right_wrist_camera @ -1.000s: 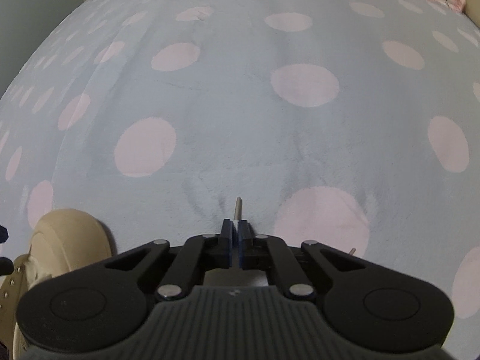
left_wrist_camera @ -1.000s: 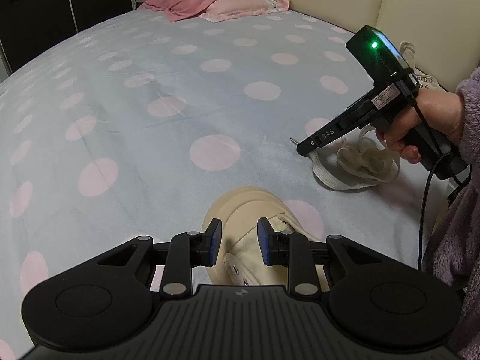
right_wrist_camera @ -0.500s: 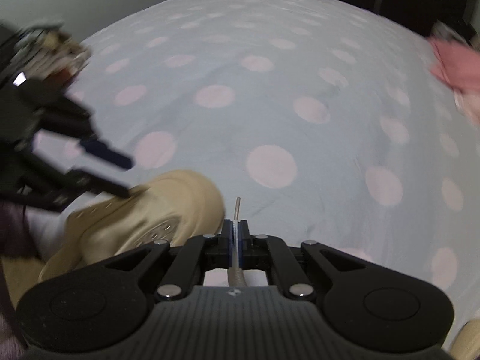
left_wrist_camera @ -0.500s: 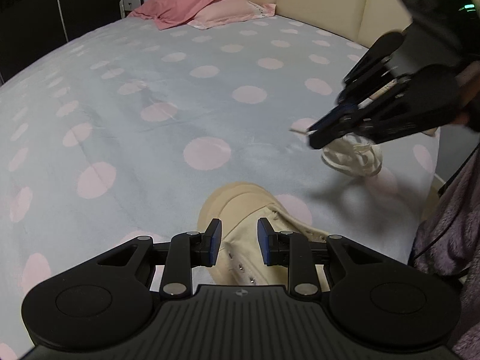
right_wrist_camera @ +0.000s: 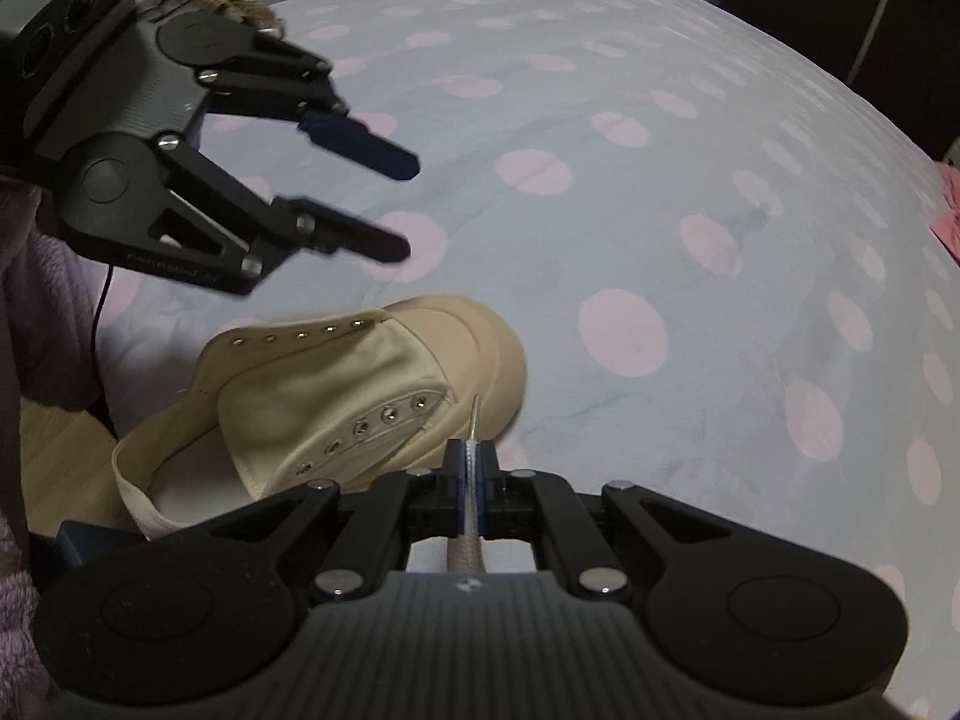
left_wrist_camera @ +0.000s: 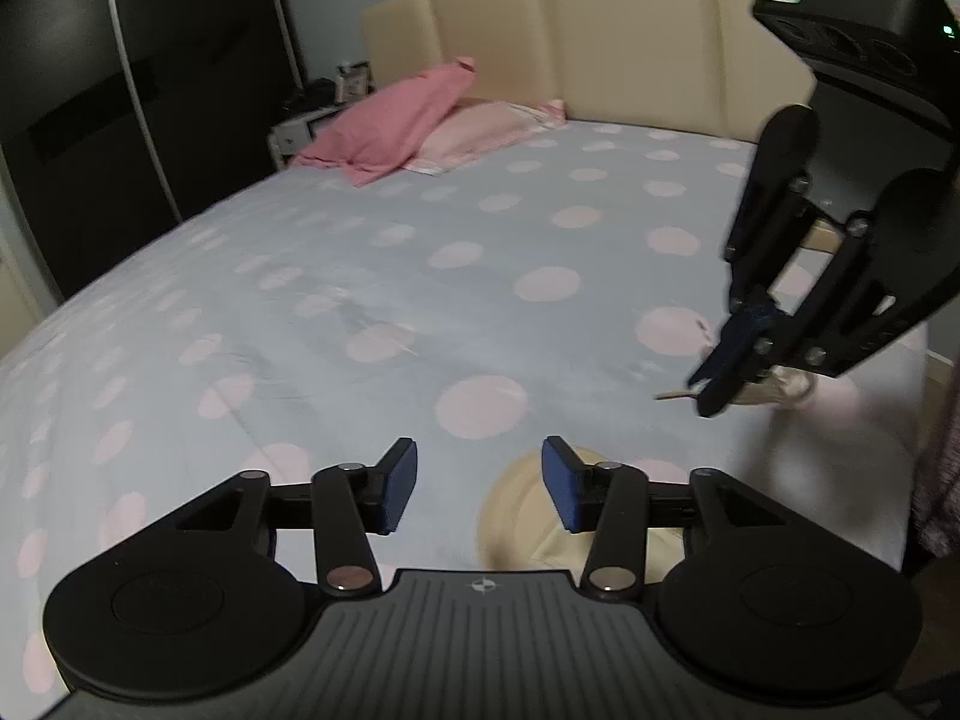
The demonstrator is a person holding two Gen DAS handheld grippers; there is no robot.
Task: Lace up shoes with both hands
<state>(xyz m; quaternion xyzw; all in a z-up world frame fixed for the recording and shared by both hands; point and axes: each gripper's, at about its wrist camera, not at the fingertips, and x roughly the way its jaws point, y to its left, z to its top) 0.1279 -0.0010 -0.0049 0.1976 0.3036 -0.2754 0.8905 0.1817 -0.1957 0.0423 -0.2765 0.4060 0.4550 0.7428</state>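
The right gripper has its blue-padded fingers pressed together on the grey-white woven shoelace just behind its stiff tip, so the tip sticks out ahead like a needle — a grip that short keeps the limp cord from bending when it is pushed at a hole. That tip points at the nearer row of metal eyelets on the beige canvas shoe with a rubber toe cap, close to the farthest eyelet but not yet in it. The shoe lies on the pale blue bedspread with pink dots, toe toward the far side, tongue laid open between two bare eyelet rows; no lace is threaded so far.

The left gripper hangs above the shoe's far eyelet row with its fingers apart and nothing between them. Its jaws have just been opening — likely to take hold of an eyelet flap and steady the soft canvas, which would otherwise give way under the lace tip. From its own camera, only the shoe's toe shows beneath the spread pads, and the rest of the lace lies bunched on the right, partly hidden behind the other tool. Pink pillows sit far off by the padded cream headboard, clear of the work.
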